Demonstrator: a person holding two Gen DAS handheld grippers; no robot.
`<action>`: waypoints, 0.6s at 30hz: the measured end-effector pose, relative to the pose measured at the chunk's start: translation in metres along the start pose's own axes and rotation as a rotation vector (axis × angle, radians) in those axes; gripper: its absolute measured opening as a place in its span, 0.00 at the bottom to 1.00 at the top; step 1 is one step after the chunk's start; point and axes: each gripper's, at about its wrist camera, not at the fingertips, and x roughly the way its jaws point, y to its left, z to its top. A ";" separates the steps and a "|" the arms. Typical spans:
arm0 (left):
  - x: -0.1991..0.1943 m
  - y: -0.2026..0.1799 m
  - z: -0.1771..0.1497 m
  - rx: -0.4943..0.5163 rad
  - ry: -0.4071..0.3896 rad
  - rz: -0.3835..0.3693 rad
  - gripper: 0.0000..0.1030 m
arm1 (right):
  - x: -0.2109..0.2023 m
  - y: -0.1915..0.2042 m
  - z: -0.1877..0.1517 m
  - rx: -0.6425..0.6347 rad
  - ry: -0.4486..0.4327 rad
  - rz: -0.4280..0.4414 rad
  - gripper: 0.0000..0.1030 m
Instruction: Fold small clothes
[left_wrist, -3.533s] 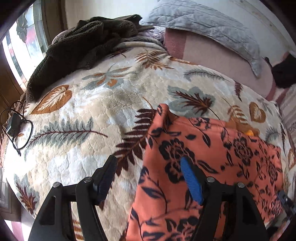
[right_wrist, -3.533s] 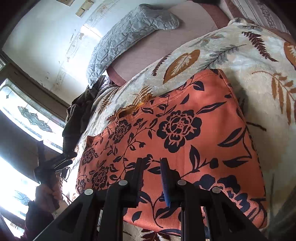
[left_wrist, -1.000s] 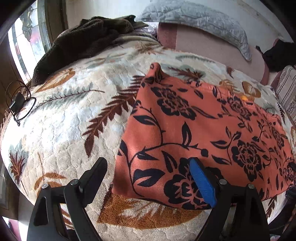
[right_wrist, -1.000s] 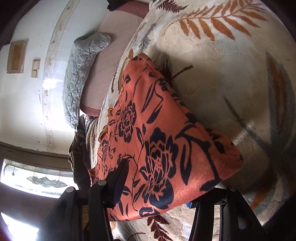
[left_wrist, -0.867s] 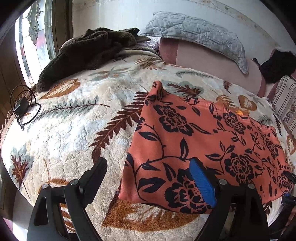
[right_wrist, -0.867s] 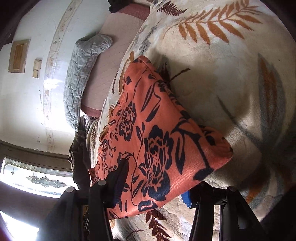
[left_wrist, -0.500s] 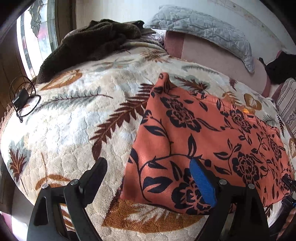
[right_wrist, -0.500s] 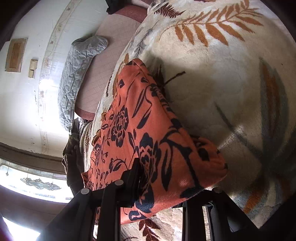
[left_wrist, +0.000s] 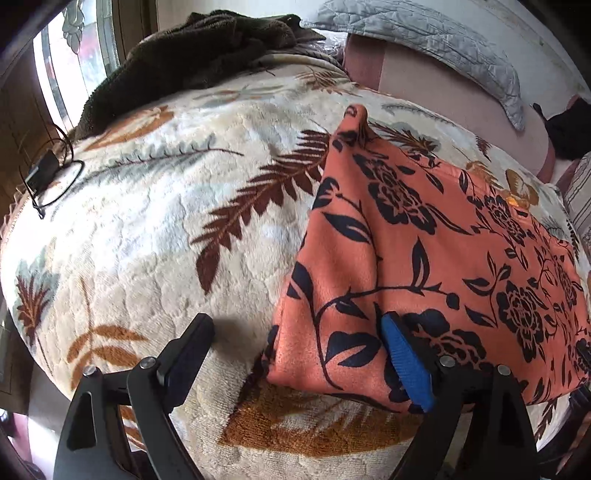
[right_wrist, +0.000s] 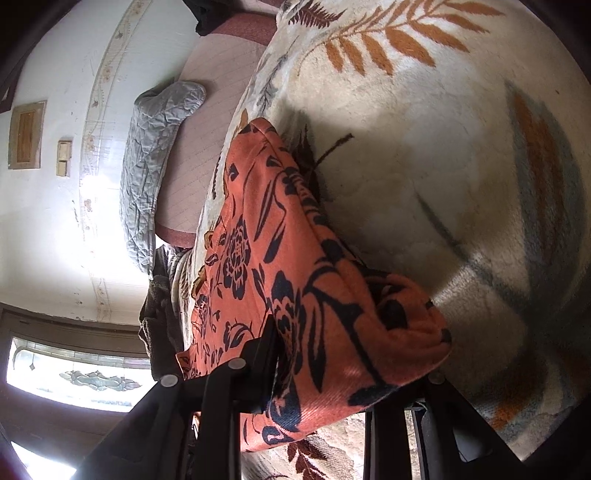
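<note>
Straddling the orange floral garment's (left_wrist: 424, 236) near-left corner at six o'clock, the left claw (left_wrist: 295, 350) gapes wide, gripping nothing; the right claw (right_wrist: 351, 369) brackets the opposite corner, bite uncertain. Garment flat on the bed blanket (left_wrist: 155, 221), apparently doubled; further folds likely remain.

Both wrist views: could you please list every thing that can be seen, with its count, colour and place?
Floral garment: one, orange with black flowers, lying on the blanket.
Leaf-print blanket: one, cream with brown, orange and grey leaves, covering the bed.
Fuzzy throw: one, dark brown, heaped at the far edge near the window.
Quilted pillow: one, grey, against the wall.
Charger with cable: one, black, at the blanket's left edge.
Left gripper: open, fingers straddling the garment's near left corner.
Right gripper: around the garment's near right corner; whether it is clamped cannot be told.
</note>
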 end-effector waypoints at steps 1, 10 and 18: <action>-0.003 -0.001 -0.002 0.009 -0.017 -0.003 0.89 | 0.000 0.000 0.000 0.002 0.000 0.003 0.26; -0.032 -0.005 0.002 0.120 -0.066 0.014 0.89 | -0.001 -0.003 -0.002 0.016 -0.002 0.010 0.27; 0.002 -0.013 0.007 0.197 -0.027 0.018 0.89 | 0.001 0.006 0.003 0.034 0.029 -0.038 0.27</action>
